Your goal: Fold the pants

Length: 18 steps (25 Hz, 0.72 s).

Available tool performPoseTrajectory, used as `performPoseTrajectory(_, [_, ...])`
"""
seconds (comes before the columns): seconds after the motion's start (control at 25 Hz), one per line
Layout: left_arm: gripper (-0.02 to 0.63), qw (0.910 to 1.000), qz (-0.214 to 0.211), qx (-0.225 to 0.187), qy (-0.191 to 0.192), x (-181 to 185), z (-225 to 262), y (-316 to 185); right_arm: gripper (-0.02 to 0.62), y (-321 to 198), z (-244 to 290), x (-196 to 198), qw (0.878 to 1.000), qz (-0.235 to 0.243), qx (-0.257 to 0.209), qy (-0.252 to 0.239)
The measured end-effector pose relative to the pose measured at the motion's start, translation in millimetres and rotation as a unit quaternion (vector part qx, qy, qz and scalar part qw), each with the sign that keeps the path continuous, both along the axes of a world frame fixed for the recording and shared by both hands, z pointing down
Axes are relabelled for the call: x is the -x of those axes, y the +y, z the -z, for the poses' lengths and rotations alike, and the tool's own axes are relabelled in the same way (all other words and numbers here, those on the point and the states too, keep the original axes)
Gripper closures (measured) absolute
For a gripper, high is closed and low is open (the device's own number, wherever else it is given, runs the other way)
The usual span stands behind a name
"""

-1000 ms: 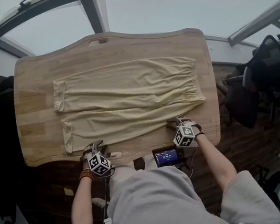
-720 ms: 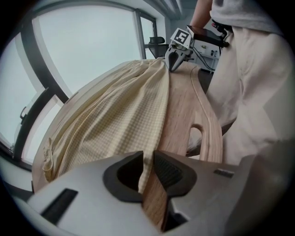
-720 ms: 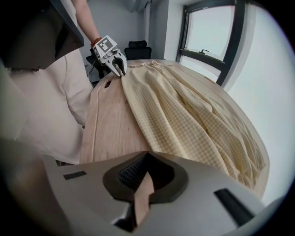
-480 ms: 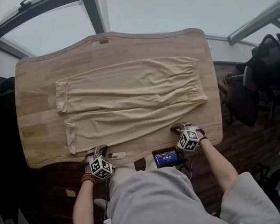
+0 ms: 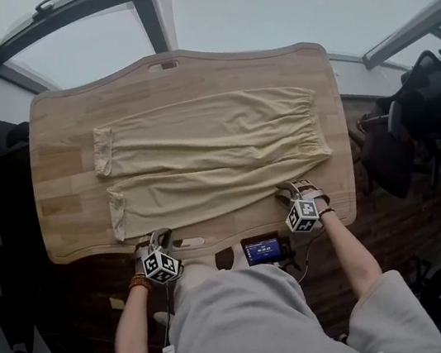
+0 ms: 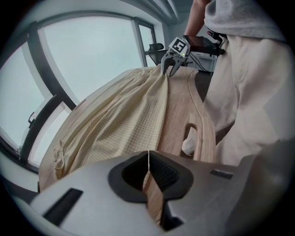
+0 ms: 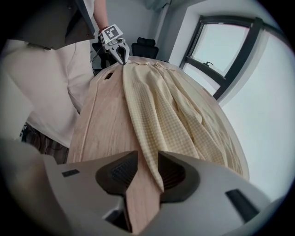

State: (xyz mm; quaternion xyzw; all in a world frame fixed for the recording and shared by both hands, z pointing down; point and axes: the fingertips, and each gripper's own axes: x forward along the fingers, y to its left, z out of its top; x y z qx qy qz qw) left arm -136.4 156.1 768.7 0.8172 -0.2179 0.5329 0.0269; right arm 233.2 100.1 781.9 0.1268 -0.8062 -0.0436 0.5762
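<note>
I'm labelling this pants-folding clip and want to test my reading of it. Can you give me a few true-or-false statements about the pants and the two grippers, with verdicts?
1. The pants lie spread out on the wooden table. True.
2. The waistband is at the left gripper's end. False: it is at the end of the right gripper, and the cuffs are at the end of the left gripper.
3. The left gripper's jaws are together. True.
4. The right gripper's jaws are clamped shut. False: they stand apart and are opening, with the near edge of the pants between them.
5. The pants are already folded in half. False: both legs lie side by side, unfolded.
</note>
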Motion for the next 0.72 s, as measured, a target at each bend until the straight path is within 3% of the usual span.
performPoseTrajectory(0.16, [0.583,0.9998,-0.006,0.019,-0.007,2,-9,1,0.471,-2,-7,0,1.0,0.011,0.014,0.009])
performPoseTrajectory(0.24, [0.511,0.9993,-0.012,0.034,-0.01,0,-15,2,0.534,-6,-5,-1,1.0,0.004,0.01,0.008])
performPoseTrajectory(0.36, [0.488,0.9985,-0.02,0.045,-0.026,3,-24,1,0.532,-6,-8,1,1.0,0.014,0.013,0.018])
performPoseTrajectory(0.48, [0.503,0.998,-0.003,0.047,-0.043,11,-30,-2,0.548,-2,-11,1,0.999,0.02,0.022,0.025])
performPoseTrajectory(0.56, [0.592,0.998,0.009,0.045,-0.044,14,-29,-3,0.585,0,-9,1,0.999,0.008,0.036,0.021])
performPoseTrajectory(0.72, [0.597,0.999,0.004,0.032,-0.032,18,-14,0,0.589,9,4,-3,0.997,-0.01,0.078,0.002])
